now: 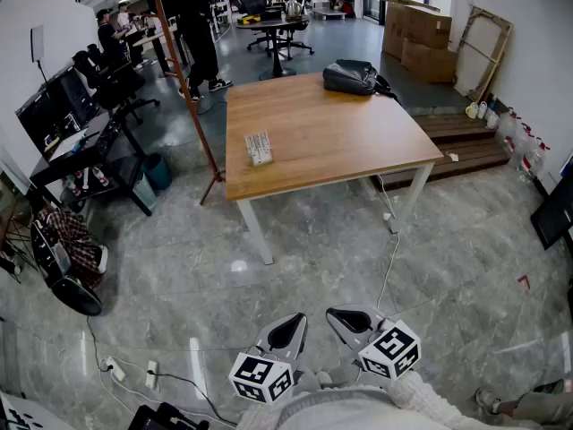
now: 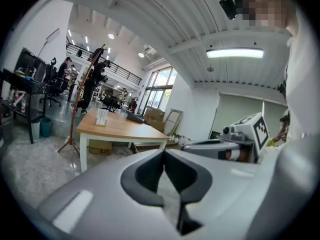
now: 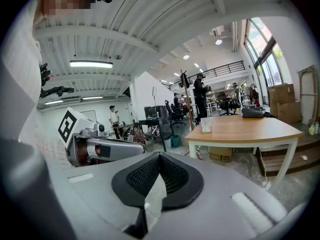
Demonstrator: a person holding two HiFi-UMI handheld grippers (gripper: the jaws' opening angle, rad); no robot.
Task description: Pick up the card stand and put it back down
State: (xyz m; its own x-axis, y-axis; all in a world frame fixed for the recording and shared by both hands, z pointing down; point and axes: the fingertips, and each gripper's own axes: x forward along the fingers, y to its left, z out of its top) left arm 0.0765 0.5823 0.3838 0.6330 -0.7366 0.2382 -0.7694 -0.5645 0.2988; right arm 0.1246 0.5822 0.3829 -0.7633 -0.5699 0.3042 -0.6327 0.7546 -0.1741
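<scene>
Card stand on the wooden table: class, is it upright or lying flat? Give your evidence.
Upright. In the left gripper view the card stand rises as a tall pale panel from the table.

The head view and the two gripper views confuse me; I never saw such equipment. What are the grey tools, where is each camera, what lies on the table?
There is no robot: a person holds the left gripper and the right gripper. The head view looks down from the person's head; each gripper view looks along its own jaws. Both grippers are shut and hold nothing. Ahead, the wooden table carries a white card stand near its left edge and a black bag at its far edge.
</scene>
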